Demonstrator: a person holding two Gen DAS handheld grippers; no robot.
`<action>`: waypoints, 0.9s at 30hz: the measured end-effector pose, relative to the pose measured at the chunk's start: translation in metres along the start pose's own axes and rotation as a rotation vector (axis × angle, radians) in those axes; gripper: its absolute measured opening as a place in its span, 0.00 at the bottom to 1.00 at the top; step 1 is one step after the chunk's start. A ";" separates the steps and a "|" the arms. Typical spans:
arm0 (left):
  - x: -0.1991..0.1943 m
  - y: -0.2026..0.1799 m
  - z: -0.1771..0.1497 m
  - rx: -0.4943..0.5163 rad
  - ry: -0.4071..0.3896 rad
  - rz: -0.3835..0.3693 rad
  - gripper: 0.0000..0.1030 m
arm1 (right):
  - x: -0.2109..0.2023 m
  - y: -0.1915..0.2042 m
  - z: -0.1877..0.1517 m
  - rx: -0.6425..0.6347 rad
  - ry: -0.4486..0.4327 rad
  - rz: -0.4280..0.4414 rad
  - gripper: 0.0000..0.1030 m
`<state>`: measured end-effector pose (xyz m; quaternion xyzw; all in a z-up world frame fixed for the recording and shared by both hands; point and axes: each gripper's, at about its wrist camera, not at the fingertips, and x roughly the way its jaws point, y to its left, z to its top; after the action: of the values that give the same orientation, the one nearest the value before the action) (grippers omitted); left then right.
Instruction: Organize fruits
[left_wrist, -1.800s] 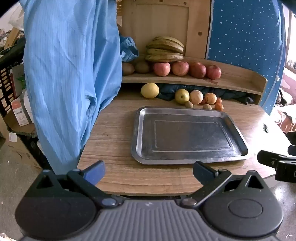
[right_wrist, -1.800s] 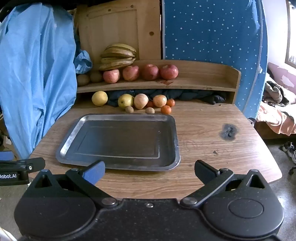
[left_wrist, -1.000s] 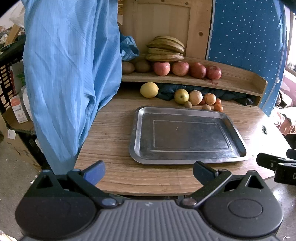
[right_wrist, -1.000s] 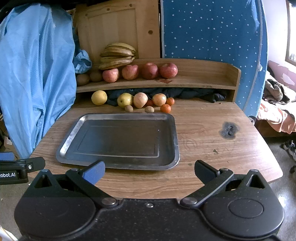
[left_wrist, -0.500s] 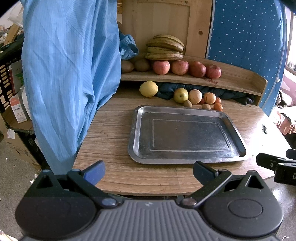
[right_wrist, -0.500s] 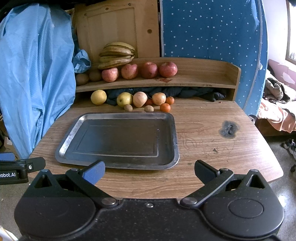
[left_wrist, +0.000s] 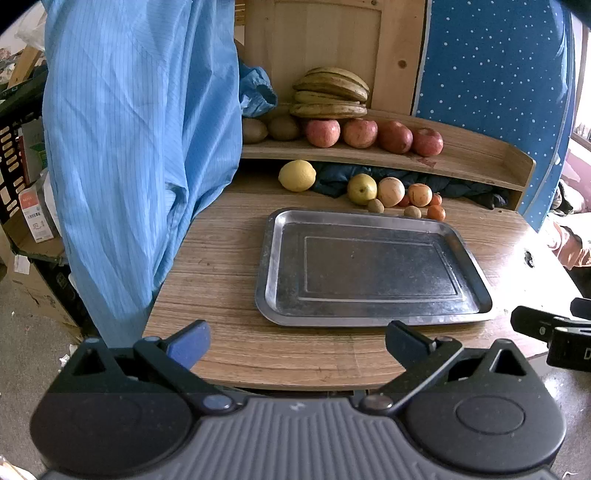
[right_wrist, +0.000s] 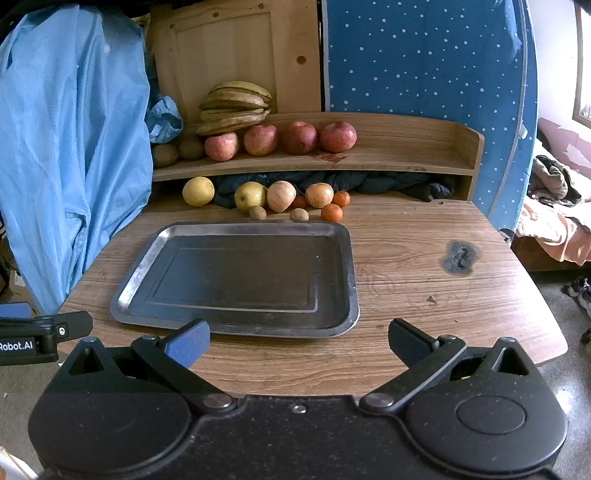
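An empty metal tray (left_wrist: 369, 314) (right_wrist: 236, 321) lies on the wooden table. Behind it sit a lemon (left_wrist: 297, 175) (right_wrist: 198, 191), a yellow-green apple (left_wrist: 362, 189) (right_wrist: 250, 195), pale apples, small kiwis and small oranges (right_wrist: 331, 213). On the shelf above are bananas (left_wrist: 330, 94) (right_wrist: 234, 105), several red apples (left_wrist: 394, 136) (right_wrist: 299, 137) and kiwis (left_wrist: 253, 130). My left gripper (left_wrist: 297, 341) is open and empty over the table's near edge. My right gripper (right_wrist: 297, 341) is open and empty, near the tray's front edge.
A blue garment (left_wrist: 140, 147) (right_wrist: 70, 155) hangs at the table's left. A dark cloth (right_wrist: 388, 182) lies under the shelf. A burn mark (right_wrist: 460, 256) is on the table's right. The other gripper shows at the frame edges (left_wrist: 554, 328) (right_wrist: 40, 332).
Both grippers have crept slightly forward toward the table. Both stay open and empty.
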<state>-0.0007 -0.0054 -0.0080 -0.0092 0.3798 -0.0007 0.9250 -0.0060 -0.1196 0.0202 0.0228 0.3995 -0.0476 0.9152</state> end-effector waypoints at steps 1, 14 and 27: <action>0.000 0.000 0.000 0.000 0.000 0.001 1.00 | 0.000 0.000 0.000 0.000 0.000 0.000 1.00; 0.002 -0.001 0.000 -0.003 0.002 -0.001 1.00 | -0.001 -0.001 -0.002 0.003 0.002 -0.001 1.00; 0.003 -0.004 -0.001 -0.006 0.011 -0.002 1.00 | -0.001 -0.005 -0.001 0.006 0.006 0.005 1.00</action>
<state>0.0009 -0.0095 -0.0103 -0.0122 0.3848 -0.0008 0.9229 -0.0078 -0.1246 0.0207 0.0266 0.4022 -0.0463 0.9140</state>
